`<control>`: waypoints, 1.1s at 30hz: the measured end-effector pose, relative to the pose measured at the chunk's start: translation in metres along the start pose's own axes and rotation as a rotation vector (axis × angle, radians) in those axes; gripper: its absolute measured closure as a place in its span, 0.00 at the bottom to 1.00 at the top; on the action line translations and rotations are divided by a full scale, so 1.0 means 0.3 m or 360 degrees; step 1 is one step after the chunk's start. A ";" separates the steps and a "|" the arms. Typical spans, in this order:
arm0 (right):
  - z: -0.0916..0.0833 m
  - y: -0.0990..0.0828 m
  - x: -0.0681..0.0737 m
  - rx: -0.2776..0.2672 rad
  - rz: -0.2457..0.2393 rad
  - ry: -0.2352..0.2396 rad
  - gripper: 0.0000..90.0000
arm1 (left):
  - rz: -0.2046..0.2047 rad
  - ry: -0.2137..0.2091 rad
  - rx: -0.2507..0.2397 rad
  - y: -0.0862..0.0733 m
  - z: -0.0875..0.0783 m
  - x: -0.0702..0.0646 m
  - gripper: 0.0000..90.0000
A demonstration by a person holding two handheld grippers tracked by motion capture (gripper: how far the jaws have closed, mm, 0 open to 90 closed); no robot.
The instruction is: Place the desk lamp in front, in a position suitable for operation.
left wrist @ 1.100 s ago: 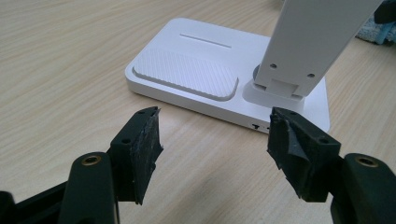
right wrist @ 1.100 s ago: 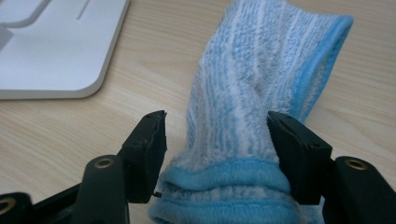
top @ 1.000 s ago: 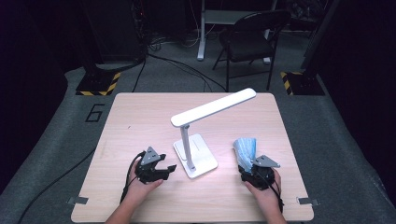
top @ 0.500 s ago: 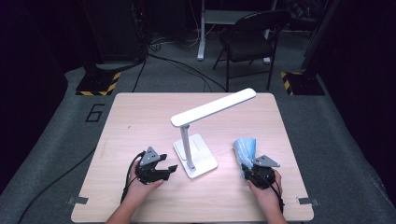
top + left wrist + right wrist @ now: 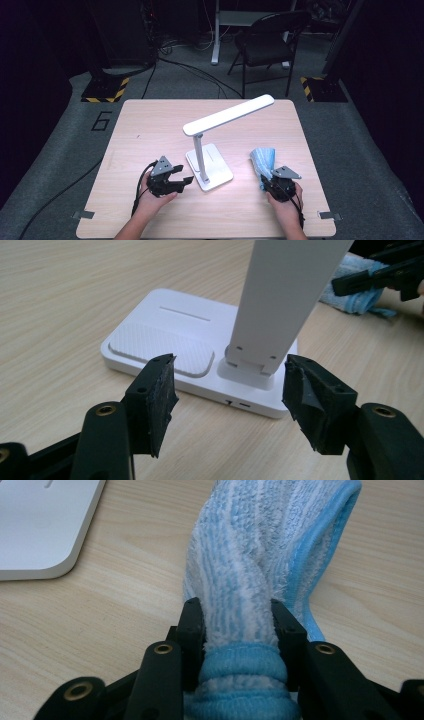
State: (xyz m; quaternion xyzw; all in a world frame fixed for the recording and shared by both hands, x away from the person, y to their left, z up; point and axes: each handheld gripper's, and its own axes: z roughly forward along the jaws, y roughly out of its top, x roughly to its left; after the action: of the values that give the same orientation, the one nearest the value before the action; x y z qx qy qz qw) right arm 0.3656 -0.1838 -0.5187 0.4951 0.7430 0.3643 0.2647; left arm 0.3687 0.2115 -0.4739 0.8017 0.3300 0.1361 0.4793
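The blue striped cloth (image 5: 260, 565) lies near the right edge of the surface (image 5: 150, 125), bunched between the right tongs (image 5: 267, 179), whose jaws have just been closing and now pinch it. The white desk lamp (image 5: 212, 170) stands mid-surface, toward the near edge. The left tongs (image 5: 227, 390) are open, their jaws either side of the lamp's post without touching. To wipe well, steady the base first and hold the cloth firmly. A "6" (image 5: 101, 121) marks the floor.

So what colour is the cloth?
Light blue with white stripes and a blue hem; the cloth shows best in the right gripper view.
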 end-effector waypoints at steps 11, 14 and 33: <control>-0.011 -0.004 -0.021 0.0015 0.0025 -0.0028 0.72 | 0.0028 -0.0032 -0.0029 0.057 -0.001 -0.029 0.39; -0.011 -0.003 -0.021 0.0020 0.0030 -0.0025 0.72 | 0.0032 -0.0036 -0.0021 0.068 0.005 -0.038 0.39; -0.011 -0.004 -0.008 0.0000 0.0016 -0.0051 0.64 | 0.0021 -0.0119 -0.0070 0.179 0.060 -0.063 0.41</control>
State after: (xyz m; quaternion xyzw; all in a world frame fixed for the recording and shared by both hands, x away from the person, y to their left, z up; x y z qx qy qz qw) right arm 0.3633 -0.1874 -0.5177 0.5046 0.7361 0.3577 0.2749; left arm 0.3855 0.1695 -0.4349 0.7976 0.3035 0.1164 0.5081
